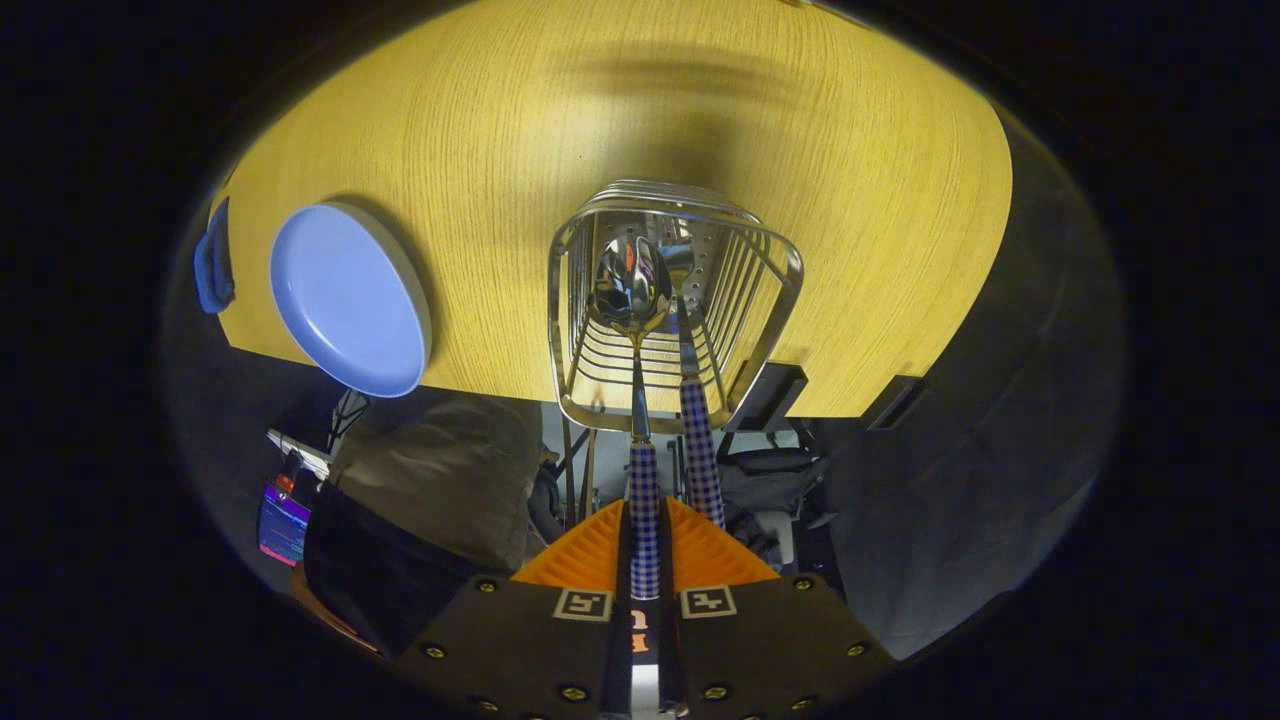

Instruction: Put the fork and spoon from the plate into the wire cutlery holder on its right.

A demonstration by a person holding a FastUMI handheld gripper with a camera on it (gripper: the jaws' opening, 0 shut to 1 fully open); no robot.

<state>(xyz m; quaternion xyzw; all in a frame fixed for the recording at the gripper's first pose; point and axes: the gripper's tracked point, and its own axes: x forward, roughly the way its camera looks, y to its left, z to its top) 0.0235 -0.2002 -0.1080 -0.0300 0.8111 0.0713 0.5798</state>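
Spoon [634, 285]: polished metal, oval bowl mirror-shiny, thin steel neck, handle in a blue-and-white checked pattern. The handle runs straight back between the tool [645, 545] fingers, both pressing on it, so the tool is clenched on the spoon. Spoon bowl sits over the open top of the wire cutlery holder [672, 300], inside its rim line; whether it touches the wires cannot be told.

Fork [697, 440]: same checked handle, just beside the spoon on its right, slanting up out of the holder. Its head is down inside the holder, tines hard to make out.

Holder: chrome wire, rounded-rectangle rim, parallel bars down the sides, a perforated metal panel inside. It stands near the surface's [640, 120] near edge.

Plate [345, 298]: round, smooth, pale blue with a lighter raised rim, left of the holder, well apart, partly overhanging the surface's edge. A blue cloth-like object [213, 265] lies beyond the plate, further left.

Surface: yellow wood grain, fine straight lines, bare and open behind and right of the holder.
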